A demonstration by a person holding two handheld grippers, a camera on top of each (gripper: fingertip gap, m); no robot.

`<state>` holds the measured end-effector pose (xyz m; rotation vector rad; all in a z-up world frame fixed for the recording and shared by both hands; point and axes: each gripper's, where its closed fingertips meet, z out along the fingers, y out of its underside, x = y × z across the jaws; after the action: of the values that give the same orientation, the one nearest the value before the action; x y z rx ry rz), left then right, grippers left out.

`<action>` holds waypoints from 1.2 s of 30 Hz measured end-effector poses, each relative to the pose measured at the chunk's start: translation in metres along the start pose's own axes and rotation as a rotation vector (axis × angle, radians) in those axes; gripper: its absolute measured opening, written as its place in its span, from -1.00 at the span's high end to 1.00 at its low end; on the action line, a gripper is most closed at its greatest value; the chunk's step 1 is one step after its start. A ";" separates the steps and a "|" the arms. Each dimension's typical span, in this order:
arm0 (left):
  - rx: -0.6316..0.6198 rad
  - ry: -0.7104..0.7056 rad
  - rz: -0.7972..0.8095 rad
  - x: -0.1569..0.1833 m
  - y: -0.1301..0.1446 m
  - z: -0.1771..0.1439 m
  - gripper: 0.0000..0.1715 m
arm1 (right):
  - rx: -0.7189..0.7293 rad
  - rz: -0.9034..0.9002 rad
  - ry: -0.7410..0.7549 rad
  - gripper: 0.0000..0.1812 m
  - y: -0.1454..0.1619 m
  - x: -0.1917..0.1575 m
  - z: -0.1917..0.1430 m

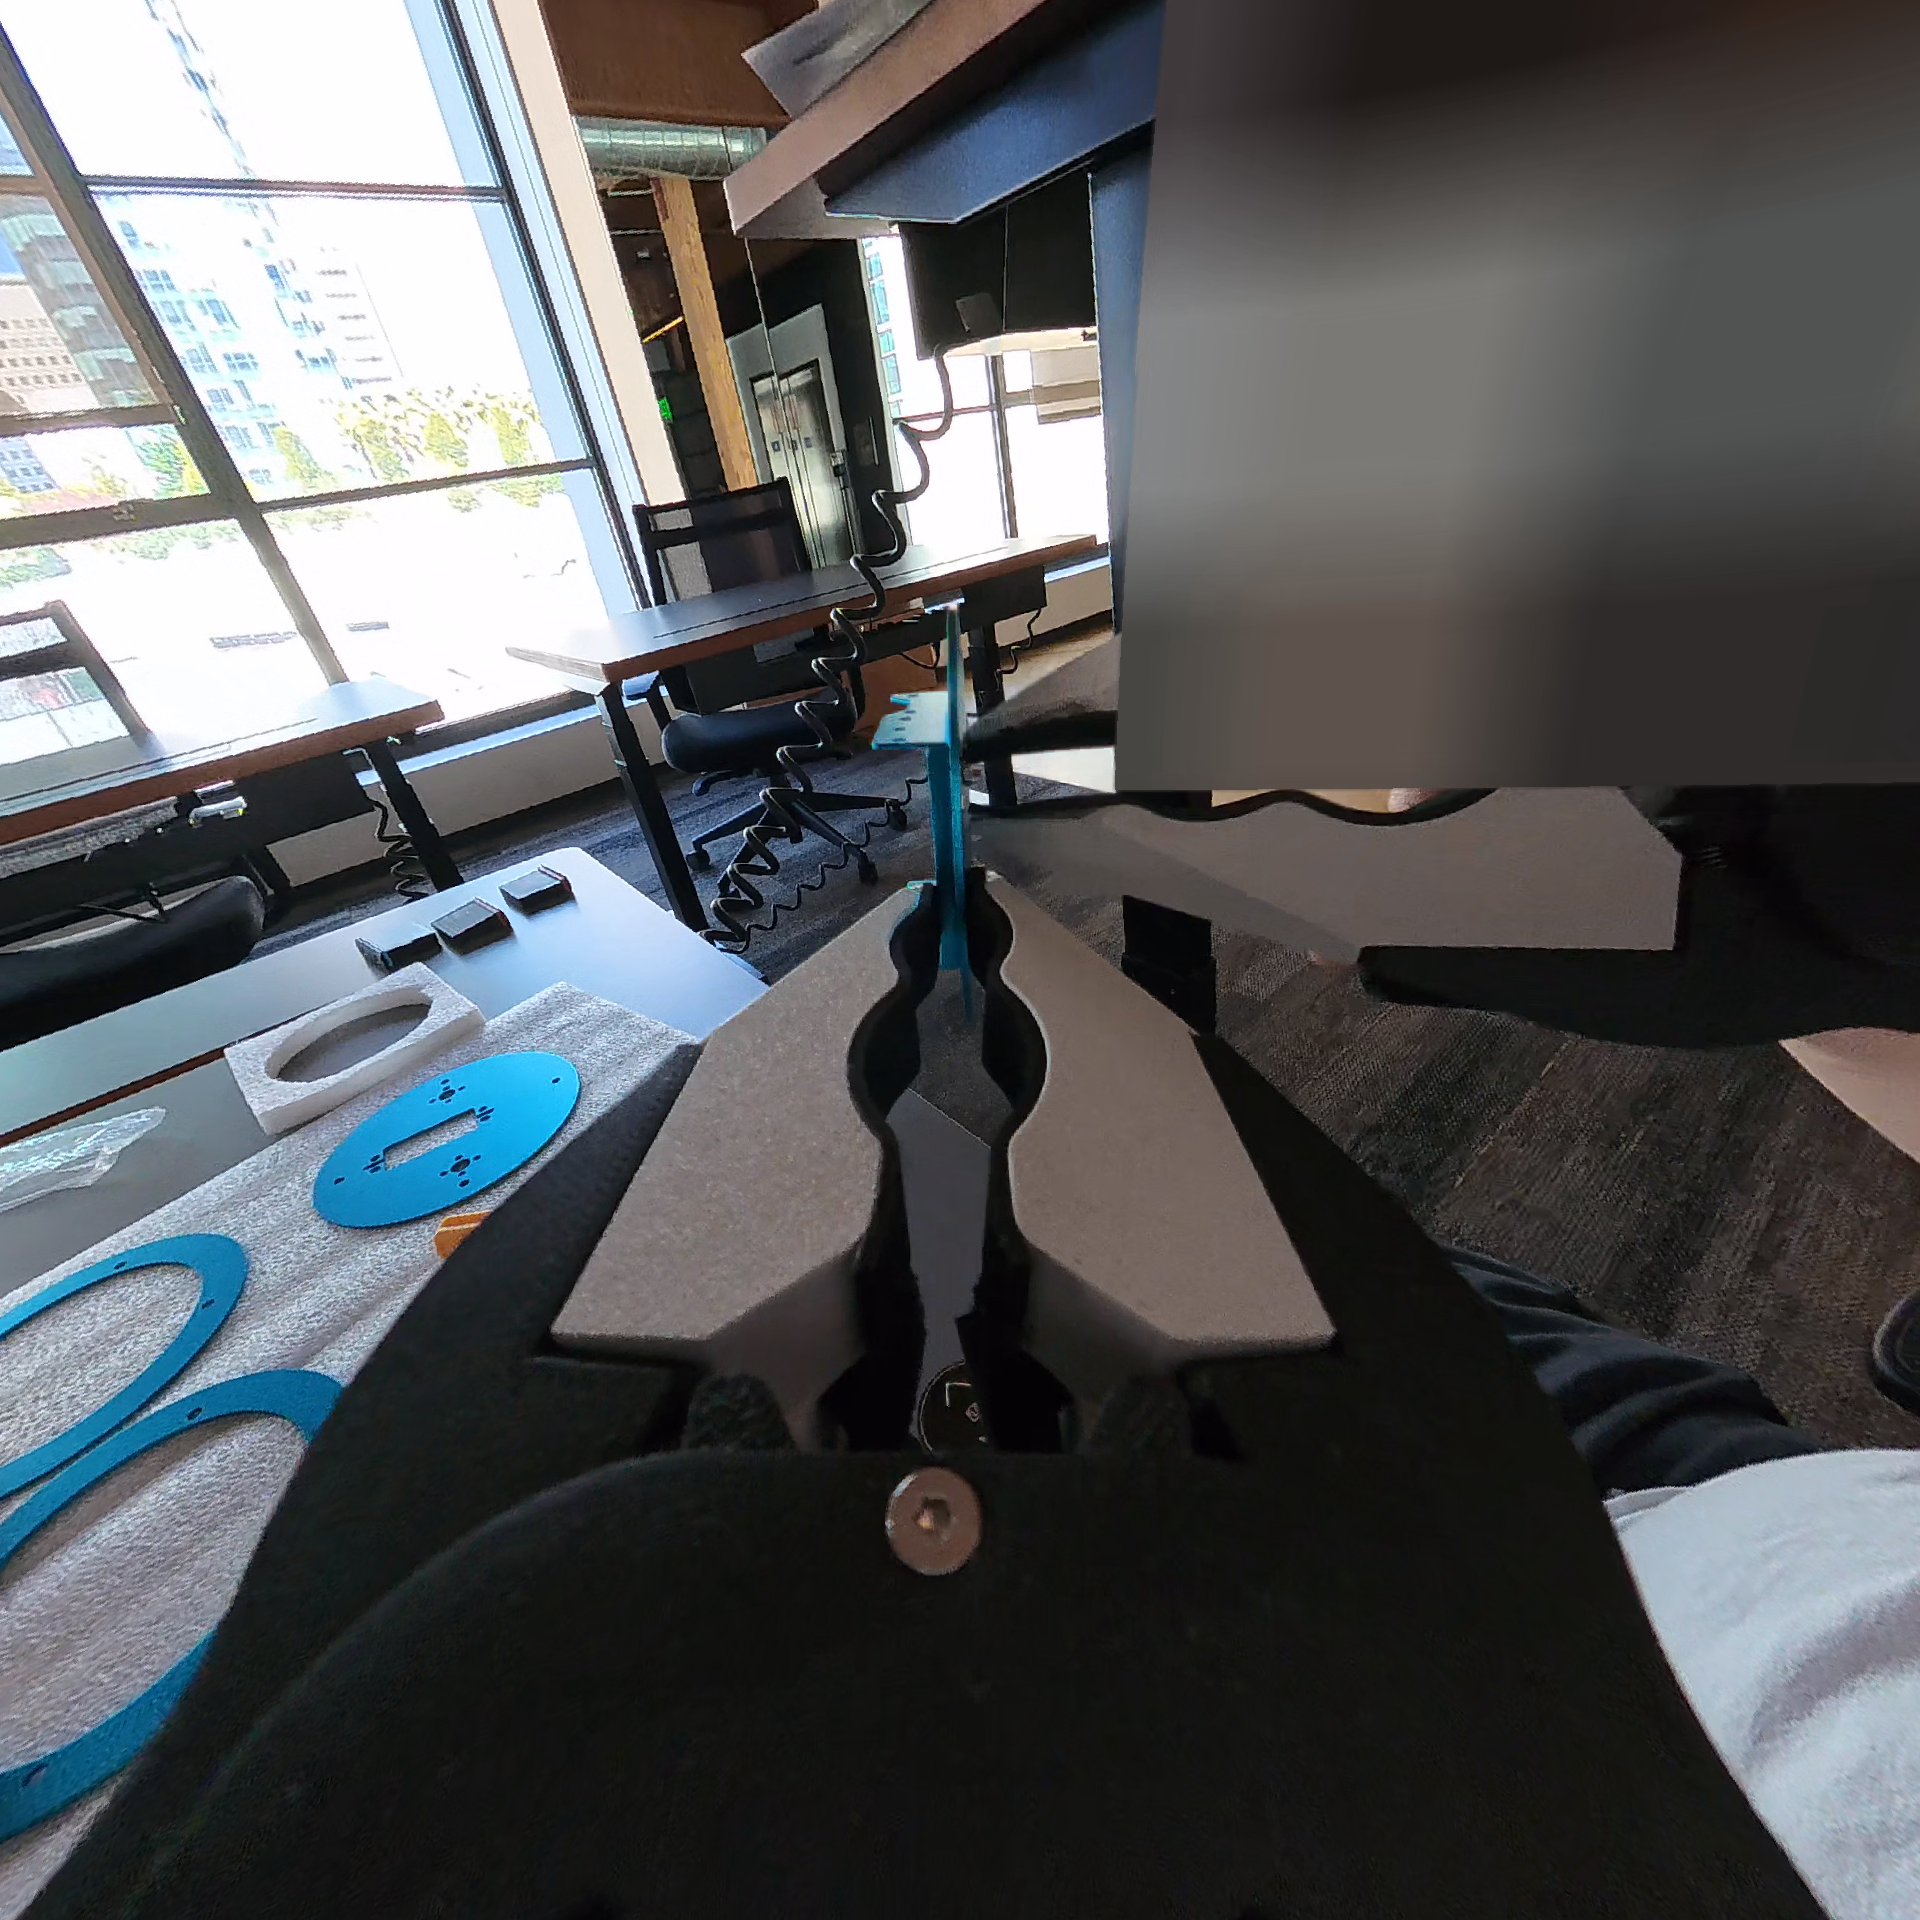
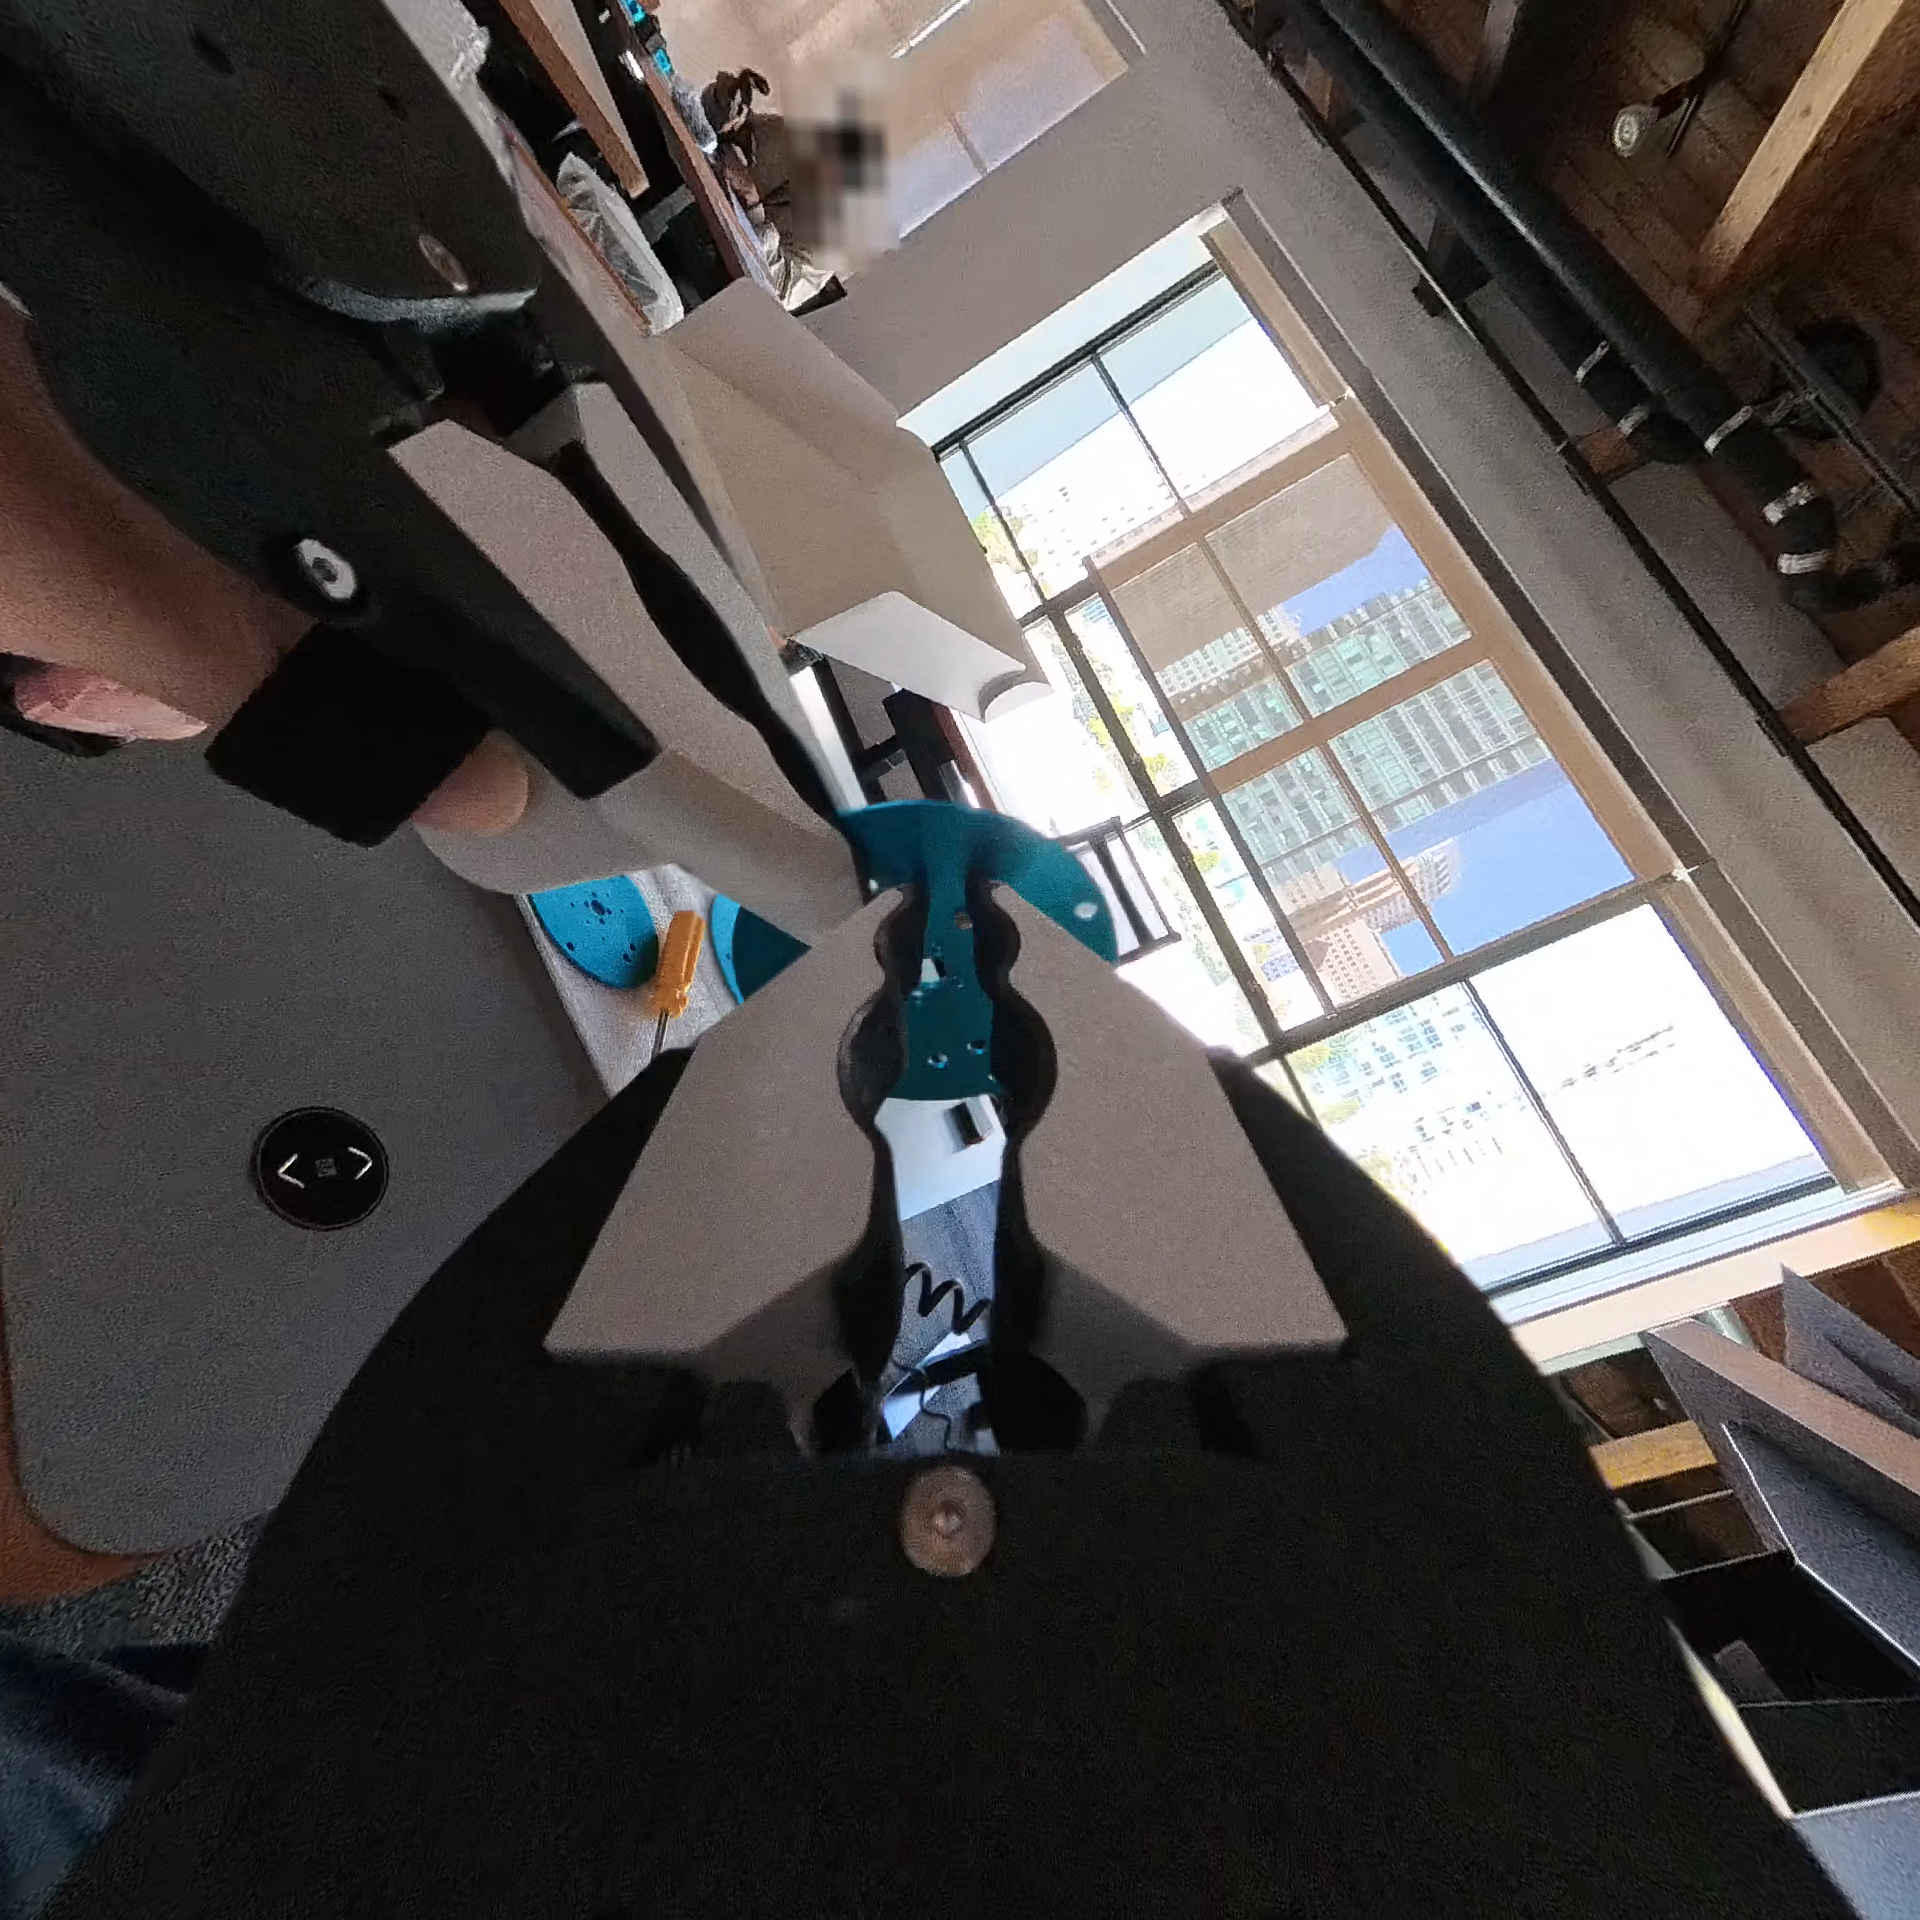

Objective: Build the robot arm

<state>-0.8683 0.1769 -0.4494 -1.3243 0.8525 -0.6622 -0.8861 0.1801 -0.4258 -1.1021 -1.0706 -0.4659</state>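
My left gripper [image 1: 951, 906] is shut on the lower edge of a thin blue metal plate [image 1: 948, 790], seen edge-on and standing upright above the carpet. A small blue bracket [image 1: 912, 729] sticks out from the plate's left face. My right gripper [image 2: 943, 906] is shut on that blue bracket [image 2: 948, 1023], which has several holes. The curved blue plate [image 2: 1049, 868] lies just beyond its fingertips. The left gripper's grey fingers [image 2: 727, 800] reach in from the upper left and clamp the plate. The right gripper shows as a dark shape [image 1: 1039, 727] at the plate's right.
On the grey mat [image 1: 582, 1023] at the left lie a blue disc [image 1: 447, 1138], blue rings [image 1: 114, 1314], a white foam frame [image 1: 353, 1039], an orange-handled screwdriver [image 2: 675, 961] and small black blocks [image 1: 473, 923]. Desks [image 1: 790, 613], an office chair [image 1: 769, 738] and a coiled cable [image 1: 821, 707] stand beyond. Only a small space, under 4 cm, lies between the two pairs of fingers.
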 end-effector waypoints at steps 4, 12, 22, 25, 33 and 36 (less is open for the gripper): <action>-0.006 0.009 0.000 0.002 0.001 -0.001 0.97 | -0.046 -0.010 -0.037 0.93 0.006 0.002 -0.001; -0.018 0.018 -0.002 0.003 0.004 0.000 0.97 | -0.061 -0.049 -0.081 0.96 0.008 -0.002 0.000; -0.037 0.006 0.060 0.003 0.006 0.001 0.97 | -0.045 0.026 -0.145 0.99 0.010 -0.005 -0.001; -0.037 0.004 0.067 0.004 0.006 0.001 0.97 | -0.019 0.194 -0.178 0.99 0.010 -0.005 -0.001; -0.029 -0.025 0.088 0.000 0.004 0.000 0.97 | 0.103 0.900 -0.259 0.99 0.007 -0.003 0.002; -0.026 -0.037 0.100 -0.002 0.004 -0.001 0.97 | 0.159 1.242 -0.340 1.00 0.007 -0.004 0.002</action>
<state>-0.8701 0.1785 -0.4528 -1.3047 0.8944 -0.5485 -0.8835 0.1844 -0.4322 -1.4916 -0.5072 0.7981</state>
